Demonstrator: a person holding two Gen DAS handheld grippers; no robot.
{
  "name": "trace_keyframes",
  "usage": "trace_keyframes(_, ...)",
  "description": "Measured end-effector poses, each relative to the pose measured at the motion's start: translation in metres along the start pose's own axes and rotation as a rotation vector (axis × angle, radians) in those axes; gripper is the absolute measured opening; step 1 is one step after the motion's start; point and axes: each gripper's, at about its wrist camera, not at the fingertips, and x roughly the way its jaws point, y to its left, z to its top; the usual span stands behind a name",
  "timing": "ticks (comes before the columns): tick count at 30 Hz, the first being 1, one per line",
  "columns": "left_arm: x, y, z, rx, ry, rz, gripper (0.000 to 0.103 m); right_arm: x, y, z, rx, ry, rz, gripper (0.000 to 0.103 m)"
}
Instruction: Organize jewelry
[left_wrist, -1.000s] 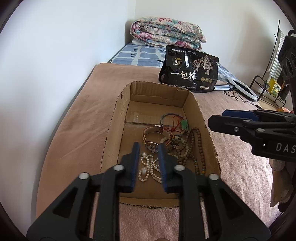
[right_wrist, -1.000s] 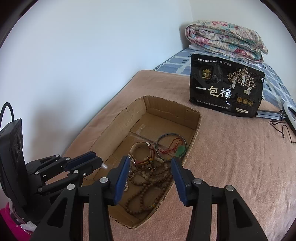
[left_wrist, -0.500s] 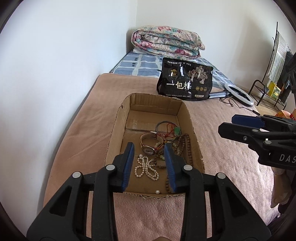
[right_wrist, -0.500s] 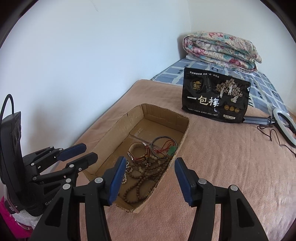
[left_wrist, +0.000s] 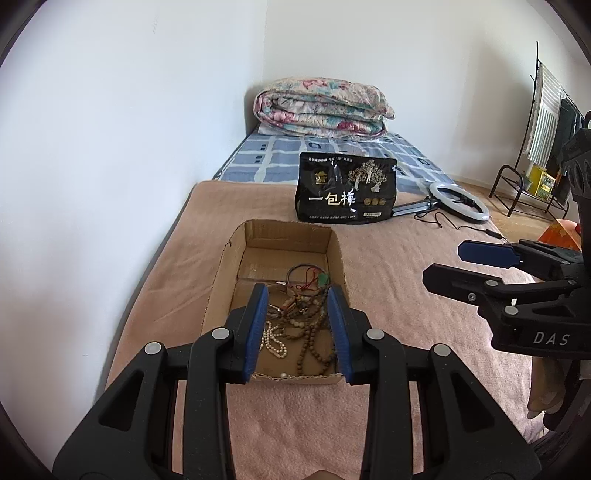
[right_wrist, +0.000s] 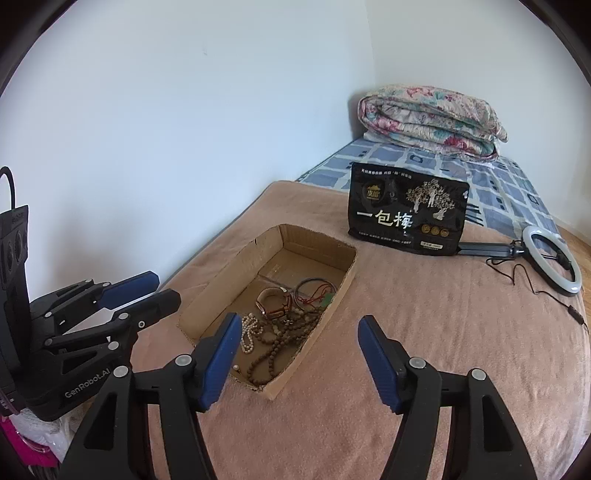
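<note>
An open cardboard box (left_wrist: 223, 269) (right_wrist: 218, 273) sits on the pink blanket. Inside lie a white pearl strand (left_wrist: 273, 338) (right_wrist: 248, 332), brown wooden bead strings (left_wrist: 310, 339) (right_wrist: 280, 341), a watch (right_wrist: 273, 304) and a thin bangle with red cord and green pendant (left_wrist: 308, 275) (right_wrist: 314, 291). My left gripper (left_wrist: 297, 332) is open and empty, held above the box's near edge. My right gripper (right_wrist: 299, 350) is open wide and empty, above the box's near right corner. It also shows in the left wrist view (left_wrist: 472, 266).
A black snack bag (left_wrist: 345, 192) (right_wrist: 408, 212) stands behind the box. A ring light (left_wrist: 460, 201) (right_wrist: 554, 264) with its cable lies at the right. A folded floral quilt (left_wrist: 321, 107) lies at the far wall. A white wall runs along the left.
Both grippers have pulled back and up from the box, which now looks smaller and farther. Both have opened wider. The jewelry stays in the box.
</note>
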Motion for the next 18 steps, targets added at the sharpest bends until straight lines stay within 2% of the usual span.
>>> trace_keyframes(2,-0.008,-0.006,0.001,0.003,-0.008,0.004,0.035,-0.008,-0.003,-0.001,-0.001,-0.010,-0.005,0.072)
trace_keyframes(5,-0.020,-0.013,0.001,-0.004,-0.029,0.012,0.050,-0.019,-0.007,-0.003,0.003,-0.019,-0.005,0.075)
trace_keyframes(12,-0.041,-0.018,-0.004,-0.035,-0.067,0.038,0.071,-0.037,-0.014,-0.013,0.008,-0.037,-0.013,0.077)
trace_keyframes(14,-0.044,-0.015,-0.006,-0.047,-0.071,0.047,0.075,-0.039,-0.016,-0.015,0.003,-0.043,-0.027,0.081)
trace_keyframes(15,-0.044,-0.015,-0.006,-0.052,-0.073,0.054,0.076,-0.041,-0.017,-0.017,0.002,-0.046,-0.033,0.090)
trace_keyframes(18,-0.044,-0.015,-0.008,-0.049,-0.073,0.071,0.080,-0.044,-0.021,-0.020,-0.004,-0.069,-0.051,0.095)
